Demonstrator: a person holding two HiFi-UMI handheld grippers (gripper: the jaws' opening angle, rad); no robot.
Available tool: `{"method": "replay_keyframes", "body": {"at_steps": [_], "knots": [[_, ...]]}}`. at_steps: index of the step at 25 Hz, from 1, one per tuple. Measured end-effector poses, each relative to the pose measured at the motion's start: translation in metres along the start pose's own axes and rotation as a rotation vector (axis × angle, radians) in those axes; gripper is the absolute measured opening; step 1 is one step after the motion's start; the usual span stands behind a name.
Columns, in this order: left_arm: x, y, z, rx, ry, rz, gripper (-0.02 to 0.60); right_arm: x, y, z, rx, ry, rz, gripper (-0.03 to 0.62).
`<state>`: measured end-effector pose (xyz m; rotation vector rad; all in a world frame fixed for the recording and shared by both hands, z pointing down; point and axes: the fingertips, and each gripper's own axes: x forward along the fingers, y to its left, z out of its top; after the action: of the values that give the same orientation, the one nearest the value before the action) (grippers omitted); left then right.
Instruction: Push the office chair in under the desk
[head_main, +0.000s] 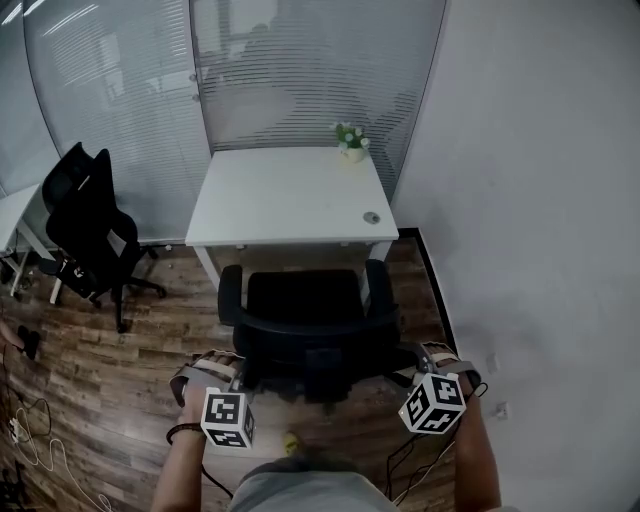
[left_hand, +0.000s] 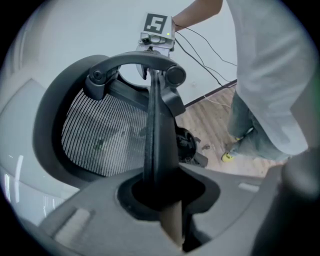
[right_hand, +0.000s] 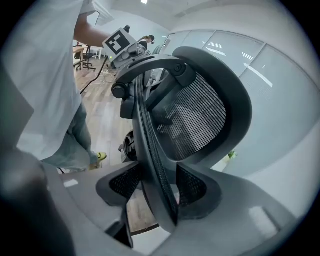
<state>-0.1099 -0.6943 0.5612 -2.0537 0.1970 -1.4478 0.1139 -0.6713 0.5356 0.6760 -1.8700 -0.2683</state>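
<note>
A black mesh-backed office chair (head_main: 305, 310) stands in front of the white desk (head_main: 285, 195), its seat partly under the desk's front edge. I hold the backrest from behind, one gripper at each side. My left gripper (head_main: 212, 368) is shut on the backrest's left rim; in the left gripper view the dark rim (left_hand: 157, 125) runs straight down between the closed jaws (left_hand: 167, 200). My right gripper (head_main: 432, 355) stands wide at the right rim (right_hand: 150, 145). That rim passes between the two textured pads (right_hand: 192, 185) with a thin gap on one side.
A second black chair (head_main: 90, 225) stands at the left by the glass wall with blinds. A small potted plant (head_main: 350, 142) sits on the desk's far right corner. A white wall runs close along the right. Cables (head_main: 25, 430) lie on the wooden floor at the left.
</note>
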Motion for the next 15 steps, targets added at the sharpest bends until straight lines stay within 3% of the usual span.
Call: {"method": "replay_keyframes", "body": {"at_steps": [4,8,15], "knots": [[0.014,0.025,-0.008,-0.004,0.003,0.004,0.074,0.016,-0.028,0.001,-0.007,-0.021,-0.038,0.236],[0.025,0.047,-0.022,-0.005,0.003,0.000,0.074,0.032,-0.049,0.009,-0.008,-0.029,-0.015,0.238],[0.030,0.056,-0.034,-0.010,0.013,-0.059,0.072,0.037,-0.055,0.016,-0.015,-0.024,-0.012,0.236]]}}
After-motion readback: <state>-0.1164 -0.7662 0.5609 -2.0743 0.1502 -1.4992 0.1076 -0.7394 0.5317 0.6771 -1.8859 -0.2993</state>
